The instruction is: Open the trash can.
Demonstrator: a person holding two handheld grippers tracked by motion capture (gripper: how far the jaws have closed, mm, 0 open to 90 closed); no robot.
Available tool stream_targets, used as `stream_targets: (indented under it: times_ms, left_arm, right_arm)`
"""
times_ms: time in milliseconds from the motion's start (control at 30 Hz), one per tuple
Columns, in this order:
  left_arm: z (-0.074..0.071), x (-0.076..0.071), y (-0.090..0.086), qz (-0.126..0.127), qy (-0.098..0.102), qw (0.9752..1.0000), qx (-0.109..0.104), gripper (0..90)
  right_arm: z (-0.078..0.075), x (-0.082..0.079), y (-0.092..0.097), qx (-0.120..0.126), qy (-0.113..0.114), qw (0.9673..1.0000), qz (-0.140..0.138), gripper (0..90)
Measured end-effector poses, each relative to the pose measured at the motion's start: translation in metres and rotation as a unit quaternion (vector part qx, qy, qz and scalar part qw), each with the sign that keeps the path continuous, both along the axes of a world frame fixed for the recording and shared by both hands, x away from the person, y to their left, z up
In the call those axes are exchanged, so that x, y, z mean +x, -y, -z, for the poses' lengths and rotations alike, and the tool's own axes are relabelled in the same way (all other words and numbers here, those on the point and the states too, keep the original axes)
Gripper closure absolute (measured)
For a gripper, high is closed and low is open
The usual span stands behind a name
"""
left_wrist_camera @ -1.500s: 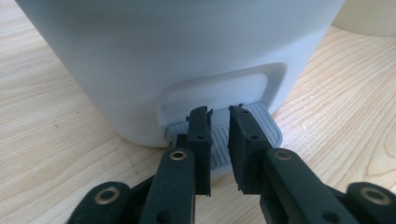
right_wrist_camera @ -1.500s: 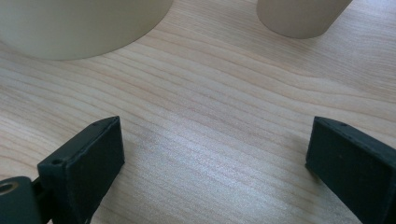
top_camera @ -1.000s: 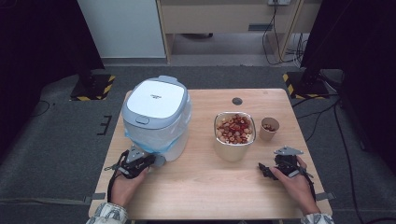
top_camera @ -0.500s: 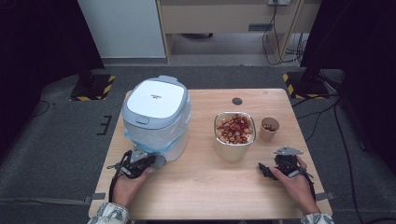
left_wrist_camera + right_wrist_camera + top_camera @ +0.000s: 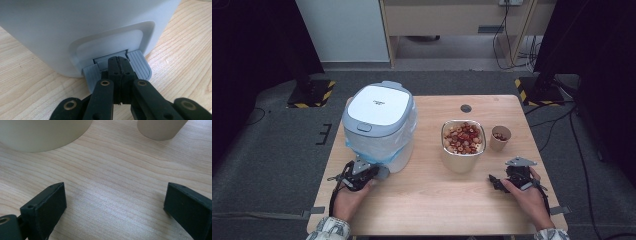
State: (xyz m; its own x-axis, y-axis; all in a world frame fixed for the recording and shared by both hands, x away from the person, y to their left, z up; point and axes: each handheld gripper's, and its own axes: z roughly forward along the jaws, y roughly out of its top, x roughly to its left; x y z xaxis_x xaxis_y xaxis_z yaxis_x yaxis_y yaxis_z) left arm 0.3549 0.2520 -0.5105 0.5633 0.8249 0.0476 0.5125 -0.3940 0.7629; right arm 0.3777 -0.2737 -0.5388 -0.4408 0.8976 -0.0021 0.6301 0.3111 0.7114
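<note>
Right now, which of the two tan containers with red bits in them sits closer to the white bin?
The big bowl. It stands mid-table, next to the white bin, and is heaped with red and pale pieces. The small cup stands on the bowl's far side, nearer the table's right edge.

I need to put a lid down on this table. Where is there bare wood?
The widest bare patch is the front middle, between the left gripper and right gripper, in front of the bowl of red fruit. The far right corner behind the paper cup is bare but for a small dark disc. The left side is crowded by the white bin.
</note>
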Motion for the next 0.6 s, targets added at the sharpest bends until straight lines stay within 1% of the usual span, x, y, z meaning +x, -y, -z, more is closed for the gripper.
stream_targets:
  times_ms: [100,200,300,333,500,600]
  left_arm:
    - [0.0000,0.0002,-0.0003,-0.001,-0.002,1.0000,-0.001,89.2]
    - [0.0004,0.0003,0.0004,0.000,-0.002,1.0000,0.004,89.2]
    - [0.0013,0.0008,0.0012,-0.001,-0.002,1.0000,0.004,89.2]
    - [0.0014,0.0010,0.0017,-0.001,-0.002,1.0000,0.009,89.2]
    - [0.0041,0.0028,0.0023,0.002,-0.010,0.9998,0.014,89.1]
    - [0.0062,0.0044,0.0037,0.004,-0.018,0.9996,0.024,89.1]
  right_arm:
    - [0.0000,0.0000,0.0000,0.000,0.000,1.0000,0.000,4.4]
    - [0.0000,0.0000,0.0000,0.000,0.000,1.0000,0.000,4.4]
    - [0.0000,0.0000,0.0000,0.000,0.000,1.0000,0.000,4.4]
    - [0.0000,0.0000,0.0000,0.000,0.000,1.0000,0.000,4.4]
    - [0.0000,-0.0001,0.0000,0.000,0.000,1.0000,0.000,4.4]
    - [-0.0001,-0.0001,-0.0001,0.001,-0.001,1.0000,0.001,4.4]
